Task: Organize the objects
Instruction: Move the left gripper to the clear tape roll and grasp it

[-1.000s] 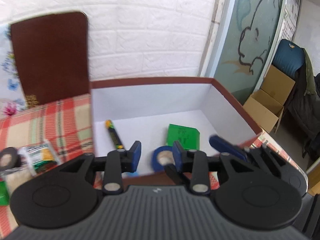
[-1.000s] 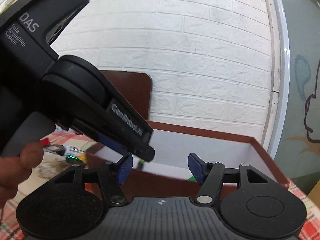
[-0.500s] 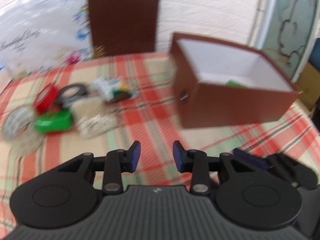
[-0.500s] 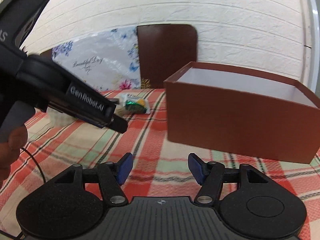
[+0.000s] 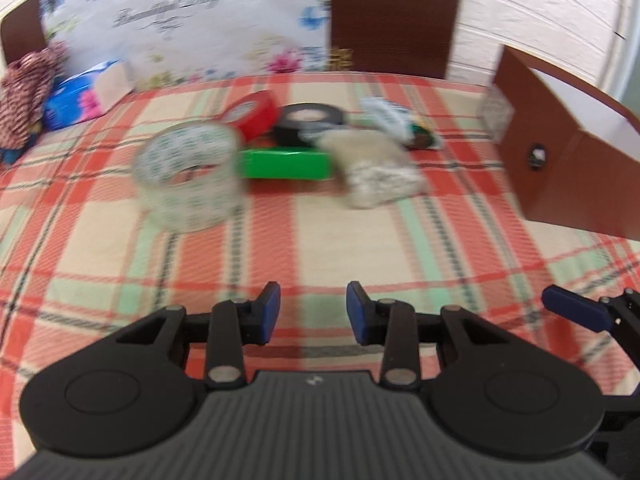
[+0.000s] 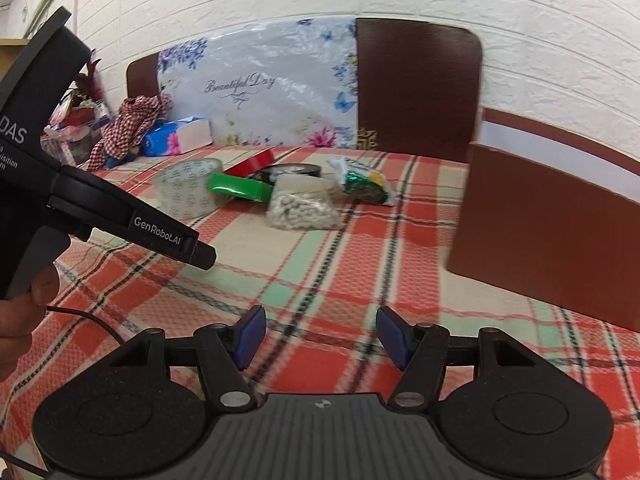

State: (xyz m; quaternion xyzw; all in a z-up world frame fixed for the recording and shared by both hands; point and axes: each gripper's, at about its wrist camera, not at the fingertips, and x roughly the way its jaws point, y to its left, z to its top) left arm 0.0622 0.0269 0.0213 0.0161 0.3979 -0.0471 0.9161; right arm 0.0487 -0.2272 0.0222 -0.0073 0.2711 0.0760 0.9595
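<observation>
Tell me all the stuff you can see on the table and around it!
clear tape roll: 1, see-through, nearest of the pile
red tape roll: 1, red, behind clear roll
black tape roll: 1, black, beside red
green box: 1, green, pile's middle
bead bag: 1, whitish, right of green box
snack packet: 1, white-green, behind bag
brown box: 1, brown, table's right
tablecloth: 1, plaid
floral board: 1, by wall
left gripper: fingers apart
right gripper: fingers apart

Both grippers are matte black plastic with ribbed grey housings, round discs at the sides, silver pivot screws and blue pads: left gripper (image 5: 313, 312), right gripper (image 6: 321, 336). In the right wrist view the left unit's body carries white "GenRobot.AI" and "DAS" lettering. Beside that lettering, bare fingers (image 6: 38, 292) grip its grey handle, and a thin black cable (image 6: 92, 320) trails below.
</observation>
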